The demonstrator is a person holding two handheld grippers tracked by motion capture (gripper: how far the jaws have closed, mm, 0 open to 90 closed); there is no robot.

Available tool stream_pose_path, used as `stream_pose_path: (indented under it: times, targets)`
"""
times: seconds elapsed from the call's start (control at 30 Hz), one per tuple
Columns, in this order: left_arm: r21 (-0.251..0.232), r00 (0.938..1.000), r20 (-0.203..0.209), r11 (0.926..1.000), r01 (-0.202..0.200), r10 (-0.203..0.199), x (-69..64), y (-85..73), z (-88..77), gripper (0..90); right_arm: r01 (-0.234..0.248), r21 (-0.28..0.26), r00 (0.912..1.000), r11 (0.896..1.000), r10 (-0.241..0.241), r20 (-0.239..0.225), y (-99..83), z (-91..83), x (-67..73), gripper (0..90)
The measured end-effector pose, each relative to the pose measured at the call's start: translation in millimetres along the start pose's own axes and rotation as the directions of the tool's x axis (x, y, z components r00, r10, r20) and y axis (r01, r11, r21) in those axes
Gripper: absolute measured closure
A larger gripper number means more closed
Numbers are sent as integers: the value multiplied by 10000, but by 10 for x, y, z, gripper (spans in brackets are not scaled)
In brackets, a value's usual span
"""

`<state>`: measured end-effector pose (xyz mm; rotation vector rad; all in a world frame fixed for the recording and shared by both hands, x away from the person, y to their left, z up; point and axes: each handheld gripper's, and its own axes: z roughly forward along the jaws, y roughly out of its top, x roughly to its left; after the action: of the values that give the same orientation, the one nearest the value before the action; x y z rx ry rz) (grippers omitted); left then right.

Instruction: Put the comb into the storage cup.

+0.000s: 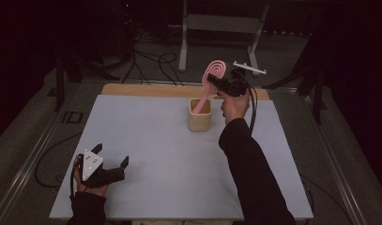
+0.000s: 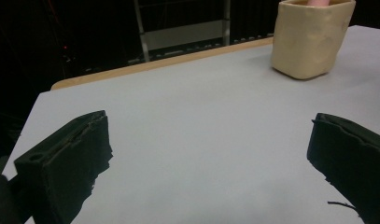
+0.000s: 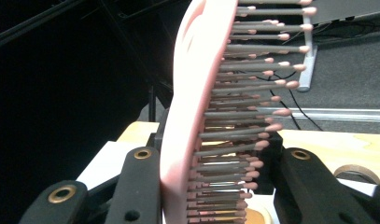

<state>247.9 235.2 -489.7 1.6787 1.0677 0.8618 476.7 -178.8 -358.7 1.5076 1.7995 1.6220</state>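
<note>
From the high view, a pale grey table top (image 1: 146,140) with a wooden strip along its far edge carries a cream-coloured cup (image 1: 200,117) just right of centre toward the far side. A pink hairbrush (image 1: 212,77) stands tilted in that cup, handle down inside it and its oval head raised above the rim, leaning to the right. At the far right the right gripper (image 1: 216,82), held in a dark-sleeved hand above the table, has its jaws pinching the head of the hairbrush from the right. At the near left corner the left gripper (image 1: 111,157) rests low over the table, well apart from the cup, jaws spread with nothing between them. Along the left gripper view, the two black jaws stand wide at the bottom corners over bare table (image 2: 187,121), and the cup (image 2: 311,39) sits at the far right with a bit of pink showing at its rim. Along the right gripper view, the hairbrush (image 3: 187,116) stands edge-on between the black jaws, its pink back against the left jaw and its grey, pink-tipped bristles pointing toward the right jaw, which presses on them.
</note>
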Motion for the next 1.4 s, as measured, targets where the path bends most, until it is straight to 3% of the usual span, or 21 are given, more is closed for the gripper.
stream_pose_path:
  times: [1.4]
  targets:
    - [44, 10000, -2, 10000, -75, 75, -5, -3, 1, 2, 121, 297, 9996, 9995, -128, 240, -329, 142, -36, 635]
